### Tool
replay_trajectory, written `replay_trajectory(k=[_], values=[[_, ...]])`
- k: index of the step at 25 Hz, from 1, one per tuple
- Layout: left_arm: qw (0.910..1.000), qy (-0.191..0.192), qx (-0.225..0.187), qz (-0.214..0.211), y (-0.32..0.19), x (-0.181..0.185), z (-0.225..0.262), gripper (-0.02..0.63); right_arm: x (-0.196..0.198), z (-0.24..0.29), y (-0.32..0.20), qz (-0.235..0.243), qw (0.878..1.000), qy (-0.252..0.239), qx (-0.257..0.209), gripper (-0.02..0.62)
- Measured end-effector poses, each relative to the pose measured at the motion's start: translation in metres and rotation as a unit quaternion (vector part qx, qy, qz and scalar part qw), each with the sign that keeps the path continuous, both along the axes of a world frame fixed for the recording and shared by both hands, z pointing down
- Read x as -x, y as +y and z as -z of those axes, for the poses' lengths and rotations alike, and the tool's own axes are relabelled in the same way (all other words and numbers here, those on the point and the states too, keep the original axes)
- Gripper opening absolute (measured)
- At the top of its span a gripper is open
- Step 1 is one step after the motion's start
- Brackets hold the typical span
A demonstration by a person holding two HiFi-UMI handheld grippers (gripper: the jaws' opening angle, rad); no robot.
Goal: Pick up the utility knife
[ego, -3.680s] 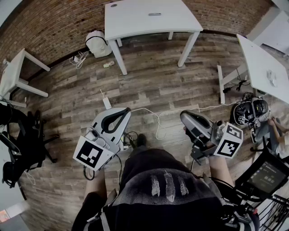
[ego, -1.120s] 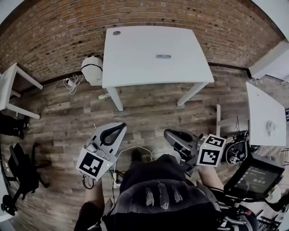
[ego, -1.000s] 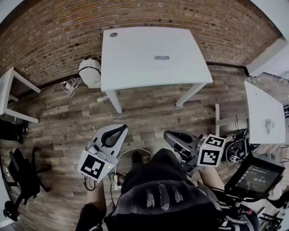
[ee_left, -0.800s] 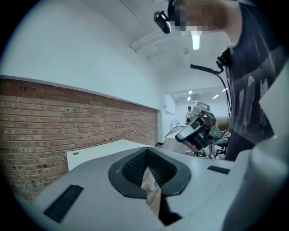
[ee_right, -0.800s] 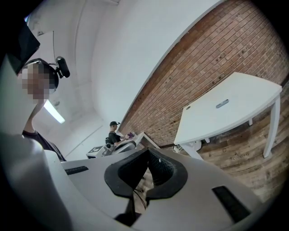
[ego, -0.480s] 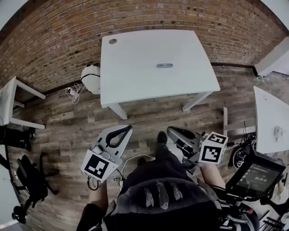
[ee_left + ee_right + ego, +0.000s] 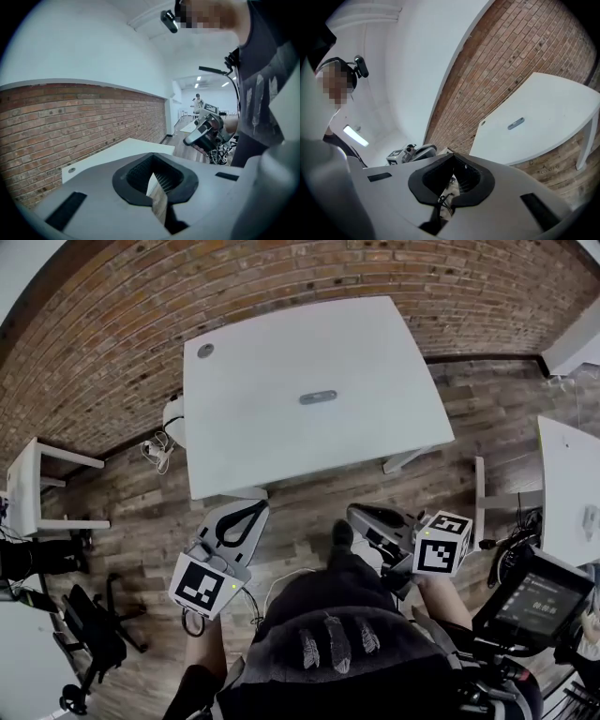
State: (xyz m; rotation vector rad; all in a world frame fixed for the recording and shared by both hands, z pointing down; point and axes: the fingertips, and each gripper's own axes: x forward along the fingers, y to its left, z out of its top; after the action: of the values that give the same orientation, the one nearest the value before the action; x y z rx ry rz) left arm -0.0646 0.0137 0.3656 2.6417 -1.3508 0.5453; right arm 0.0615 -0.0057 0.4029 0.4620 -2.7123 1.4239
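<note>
At the back, the brick wall [image 7: 112,324]; below it, the plank floor [image 7: 309,502]. Next, the white table [image 7: 281,362], far larger in the head view than a second ago and now close ahead, its near edge just beyond both grippers. Approach evidently well under way; reach over the top not yet begun. Nothing on the table besides the task's thing and a round grommet [image 7: 205,350] near the far left corner.

Then the left gripper [image 7: 251,509], low at the left and short of the table's near edge, jaws pressed together with nothing between them. Beside it at the right, the right gripper [image 7: 356,514], likewise closed and empty, with its marker cube [image 7: 441,542] behind. Same closed state as in the earlier views; likely to need opening before any grasp.

Smallest, the utility knife [image 7: 318,397], flat near the middle of the table, lying roughly crosswise, untouched. Well apart from both grippers, ahead of them and between their lines. In the right gripper view a small grey bar on the white top, up and to the right of the closed jaws. Absent from the left gripper view, with only a strip of table there.
</note>
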Motion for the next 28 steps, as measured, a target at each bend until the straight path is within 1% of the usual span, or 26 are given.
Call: replay_trajectory(k=[4,9,13,18,20,23,28], values=[[0.9996,-0.020,0.013,0.012,-0.035,-0.016,-0.002,-0.003,-0.018,-0.005,-0.034,0.017,1.000,-0.007,0.010,-0.002],[0.9986,-0.051,0.009,0.011,-0.059,-0.028,-0.002,-0.003,-0.034,-0.006,-0.064,0.022,1.000,0.002,-0.005,-0.002],[0.9981,-0.061,0.001,0.011,-0.075,-0.024,0.001,-0.003,-0.034,-0.005,-0.078,0.013,1.000,-0.003,0.002,-0.002],[0.9972,-0.075,-0.001,0.003,-0.095,-0.013,-0.007,-0.003,-0.020,-0.006,-0.086,0.024,1.000,0.002,0.002,-0.002],[0.9969,-0.079,0.001,-0.008,-0.108,-0.011,-0.015,-0.003,-0.018,-0.007,-0.094,0.019,1.000,0.007,0.001,-0.002],[0.9952,-0.091,-0.004,-0.035,-0.131,-0.010,-0.030,-0.003,-0.016,-0.012,-0.108,0.000,1.000,0.019,0.005,-0.002],[0.9912,-0.108,0.001,-0.076,-0.172,0.008,-0.058,-0.003,0.011,-0.010,-0.128,-0.021,0.999,0.037,0.006,-0.002]])
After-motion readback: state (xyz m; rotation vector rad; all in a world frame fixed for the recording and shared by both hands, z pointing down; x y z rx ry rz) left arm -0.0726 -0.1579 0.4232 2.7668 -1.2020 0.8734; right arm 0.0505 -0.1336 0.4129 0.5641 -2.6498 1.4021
